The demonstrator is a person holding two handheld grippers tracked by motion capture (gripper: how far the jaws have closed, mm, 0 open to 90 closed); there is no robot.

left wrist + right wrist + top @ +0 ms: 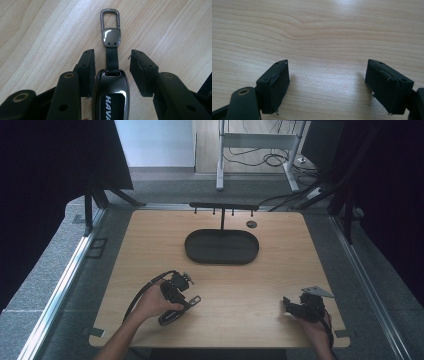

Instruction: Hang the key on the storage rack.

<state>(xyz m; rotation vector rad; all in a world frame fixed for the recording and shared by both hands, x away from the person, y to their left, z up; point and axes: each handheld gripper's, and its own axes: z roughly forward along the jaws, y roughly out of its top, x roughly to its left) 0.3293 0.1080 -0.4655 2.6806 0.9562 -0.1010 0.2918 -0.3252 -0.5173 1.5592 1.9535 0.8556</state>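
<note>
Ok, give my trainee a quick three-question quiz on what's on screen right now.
1. True or false: the right gripper holds the key fob.
2. What lies between the fingers of the left gripper? A) nothing B) the key fob C) a coin
3. What hangs at the far end of the key fob's strap?

Key:
1. False: its fingers stand open over the bare table.
2. B: the fob lies on the table between the open fingers.
3. A metal clip.
</note>
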